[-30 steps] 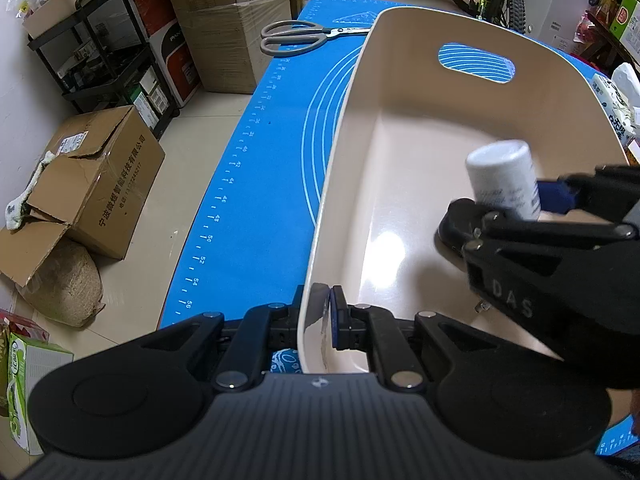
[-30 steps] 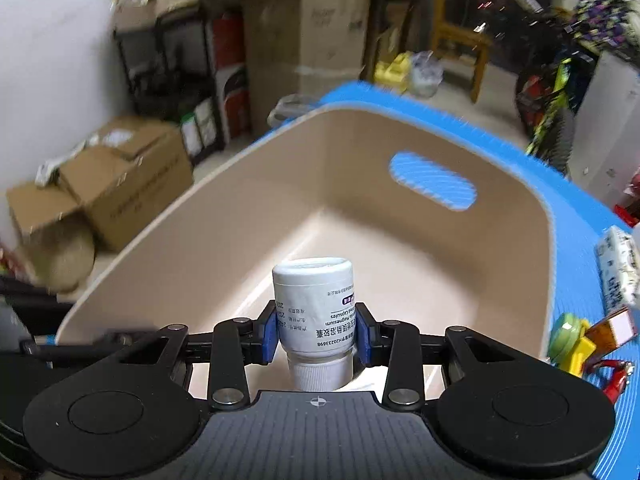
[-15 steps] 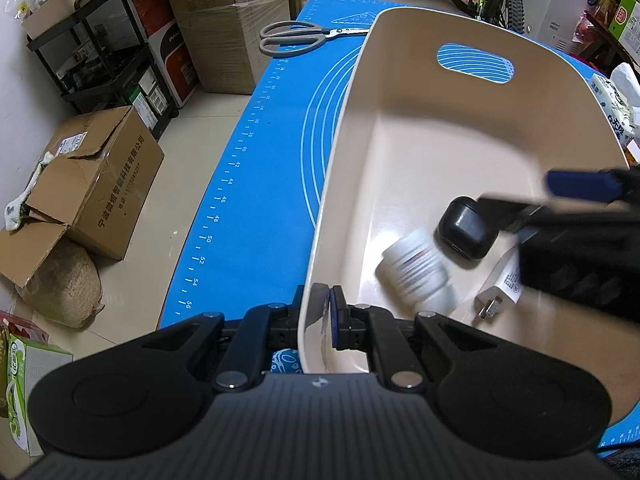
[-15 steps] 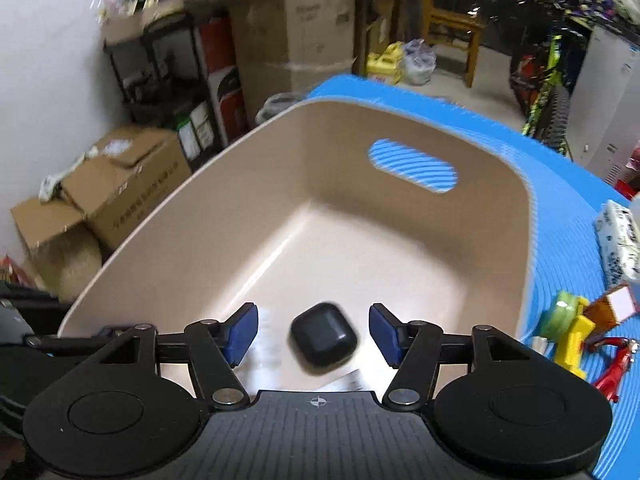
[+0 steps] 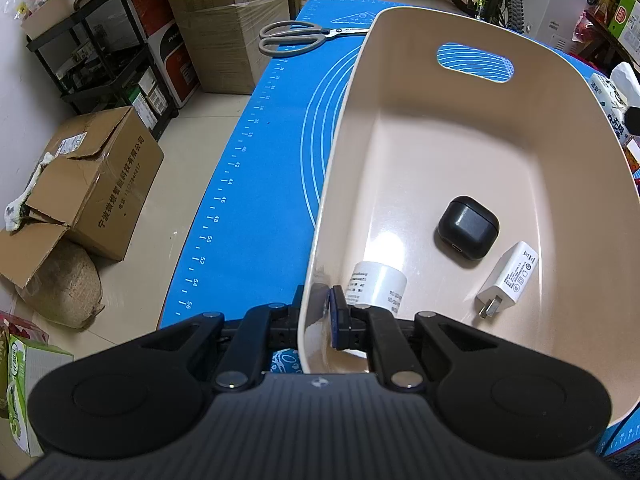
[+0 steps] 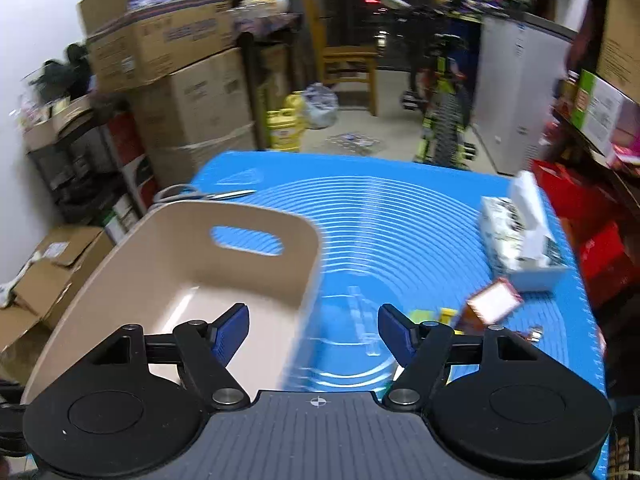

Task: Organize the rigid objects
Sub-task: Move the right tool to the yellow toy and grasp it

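My left tool (image 5: 316, 322) is clamping the tub's (image 5: 500, 148) near wall. My right tool (image 6: 314, 332) has just been opening, nothing between its jaws. The bottle (image 5: 376, 288) is lying inside at seven o'clock, case (image 5: 468, 227) and charger (image 5: 510, 278) beside it.

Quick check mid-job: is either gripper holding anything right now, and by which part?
The left gripper is clamped on the near rim of the beige bin, one finger outside the wall, one inside. The right gripper holds nothing; its jaws have just been opening.
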The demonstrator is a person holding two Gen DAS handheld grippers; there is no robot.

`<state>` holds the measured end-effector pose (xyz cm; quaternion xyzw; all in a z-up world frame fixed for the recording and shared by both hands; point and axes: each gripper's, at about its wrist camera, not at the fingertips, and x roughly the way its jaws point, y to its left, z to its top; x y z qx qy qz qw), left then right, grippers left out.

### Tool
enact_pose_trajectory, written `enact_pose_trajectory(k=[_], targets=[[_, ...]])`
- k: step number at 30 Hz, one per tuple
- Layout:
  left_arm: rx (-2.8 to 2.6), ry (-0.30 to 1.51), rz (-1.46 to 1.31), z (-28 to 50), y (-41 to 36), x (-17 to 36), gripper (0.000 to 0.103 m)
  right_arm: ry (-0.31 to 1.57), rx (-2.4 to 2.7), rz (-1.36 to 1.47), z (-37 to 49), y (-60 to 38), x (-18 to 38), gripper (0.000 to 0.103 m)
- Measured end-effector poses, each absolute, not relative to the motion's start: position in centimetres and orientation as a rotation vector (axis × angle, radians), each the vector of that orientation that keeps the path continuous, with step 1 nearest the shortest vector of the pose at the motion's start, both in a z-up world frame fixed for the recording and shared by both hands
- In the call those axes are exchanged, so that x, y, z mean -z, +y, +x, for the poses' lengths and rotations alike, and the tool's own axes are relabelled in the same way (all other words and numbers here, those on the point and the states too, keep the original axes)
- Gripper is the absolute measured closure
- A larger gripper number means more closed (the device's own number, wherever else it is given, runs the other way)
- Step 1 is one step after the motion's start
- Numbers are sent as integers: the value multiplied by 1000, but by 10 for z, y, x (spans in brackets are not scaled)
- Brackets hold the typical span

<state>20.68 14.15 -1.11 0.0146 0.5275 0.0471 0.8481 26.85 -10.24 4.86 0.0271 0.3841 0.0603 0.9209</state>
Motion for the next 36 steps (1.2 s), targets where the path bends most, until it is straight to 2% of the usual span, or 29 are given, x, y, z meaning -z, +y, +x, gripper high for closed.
enact_pose_trajectory(k=[10,24,29,31,32,33,36], targets=[[-103,1113,33,207,139,10,90,867,54,140,291,-175,-7,27],[-103,1115,30,207,140,9,90,997,99,129,310,-183,51,28],[-103,1115,30,207,140,9,90,1012,100,107,313,-183,67,37],[-102,1115,30,207,140,9,90,1016,98,112,315,-183,74,45],[-103,1115,29,207,140,9,90,1008,99,112,314,-183,75,45],[-103,1115,29,207,140,9,90,995,92,113,315,-182,74,54],[-102,1115,30,207,140,9,90,984,79,109,315,-179,75,68]])
